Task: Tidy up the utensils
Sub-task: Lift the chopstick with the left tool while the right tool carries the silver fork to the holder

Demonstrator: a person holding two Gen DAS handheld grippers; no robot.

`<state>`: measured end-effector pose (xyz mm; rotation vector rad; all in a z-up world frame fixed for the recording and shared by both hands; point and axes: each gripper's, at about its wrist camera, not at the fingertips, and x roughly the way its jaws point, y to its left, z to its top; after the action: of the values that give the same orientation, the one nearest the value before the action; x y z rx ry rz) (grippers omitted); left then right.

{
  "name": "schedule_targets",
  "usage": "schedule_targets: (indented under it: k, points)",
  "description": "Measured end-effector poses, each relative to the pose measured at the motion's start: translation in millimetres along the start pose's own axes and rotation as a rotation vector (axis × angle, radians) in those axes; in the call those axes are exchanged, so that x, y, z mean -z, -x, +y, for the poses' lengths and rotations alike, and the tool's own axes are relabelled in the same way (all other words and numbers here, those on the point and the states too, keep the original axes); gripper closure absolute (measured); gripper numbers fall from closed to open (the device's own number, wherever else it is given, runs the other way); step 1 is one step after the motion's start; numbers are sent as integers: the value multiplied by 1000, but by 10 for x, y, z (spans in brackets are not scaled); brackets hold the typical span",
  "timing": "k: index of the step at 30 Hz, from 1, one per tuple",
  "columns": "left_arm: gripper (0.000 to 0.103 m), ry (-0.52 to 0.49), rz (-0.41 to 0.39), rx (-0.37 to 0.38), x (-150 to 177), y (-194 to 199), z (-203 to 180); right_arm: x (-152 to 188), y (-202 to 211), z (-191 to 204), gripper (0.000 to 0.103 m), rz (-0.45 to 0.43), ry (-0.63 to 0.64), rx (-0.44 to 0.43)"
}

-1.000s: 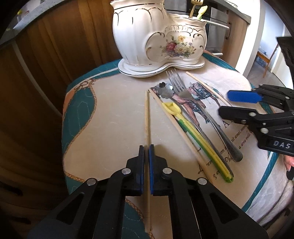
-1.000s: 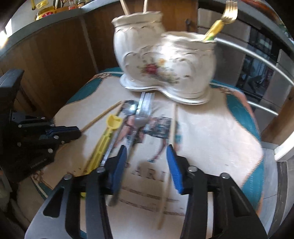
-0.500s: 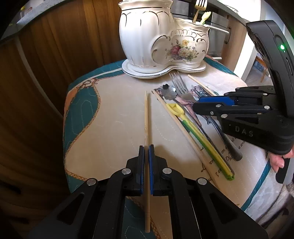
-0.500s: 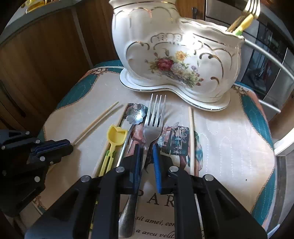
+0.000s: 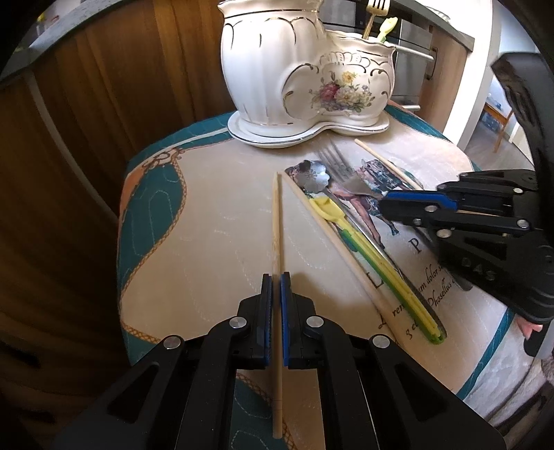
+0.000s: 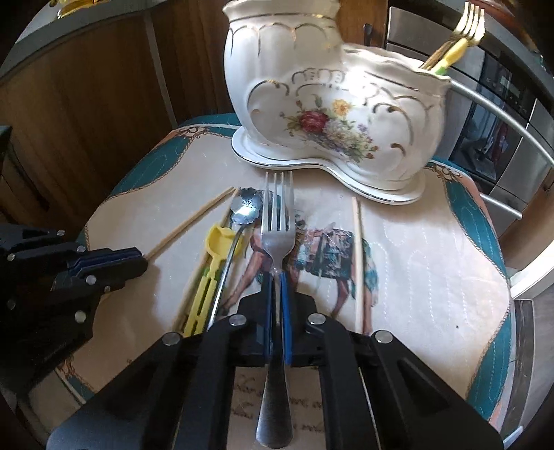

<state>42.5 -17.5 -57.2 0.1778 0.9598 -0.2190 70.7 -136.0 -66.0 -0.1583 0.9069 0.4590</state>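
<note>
My left gripper [image 5: 276, 277] is shut on a wooden chopstick [image 5: 276, 221] and holds it just over the table. My right gripper [image 6: 276, 277] is shut on the neck of a steel fork [image 6: 277, 214], its tines pointing at the white floral holder [image 6: 332, 100]. The holder also shows in the left wrist view [image 5: 304, 69]. On the cloth lie a flower-bowl spoon [image 6: 242, 211], a yellow and green plastic utensil [image 6: 214, 263] and two more chopsticks [image 6: 358, 256] [image 5: 332, 239].
The holder stands on a white saucer [image 6: 398, 194] and contains a gold fork [image 6: 467, 24] and a yellow-green utensil. The round table has a quilted cloth [image 5: 207, 214]. Wooden cabinets [image 5: 86, 121] stand behind, an oven [image 6: 502, 104] at right.
My right gripper has closed fully on the fork and lifted it a little. My left gripper has raised the chopstick slightly toward the holder.
</note>
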Motion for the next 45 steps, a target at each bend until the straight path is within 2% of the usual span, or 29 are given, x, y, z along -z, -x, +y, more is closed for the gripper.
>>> schedule_targets:
  k: [7, 10, 14, 16, 23, 29, 33, 38, 45]
  points:
    - [98, 14, -26, 3, 19, 94, 39, 110, 281, -52, 98, -58, 0, -27]
    - [98, 24, -67, 11, -1, 208, 81, 133, 456, -79, 98, -119, 2, -47]
    - [98, 41, -156, 37, -30, 412, 134, 135, 673, -148, 98, -213, -8, -64]
    - [98, 54, -201, 74, -44, 502, 158, 116, 743, -164, 98, -251, -10, -69]
    - [98, 74, -298, 124, -105, 720, 202, 109, 905, -270, 98, -385, -37, -87]
    - [98, 94, -416, 182, -175, 881, 250, 38, 1063, -381, 98, -498, -64, -91]
    - [98, 116, -499, 215, -379, 978, 309, -141, 1194, -468, 98, -592, -66, -74]
    - [98, 127, -629, 262, -776, 1078, 361, -482, 1274, -636, 98, -665, -81, -64]
    - [98, 168, -766, 377, -1440, 984, 407, -965, 1210, -905, 98, -750, -166, -121]
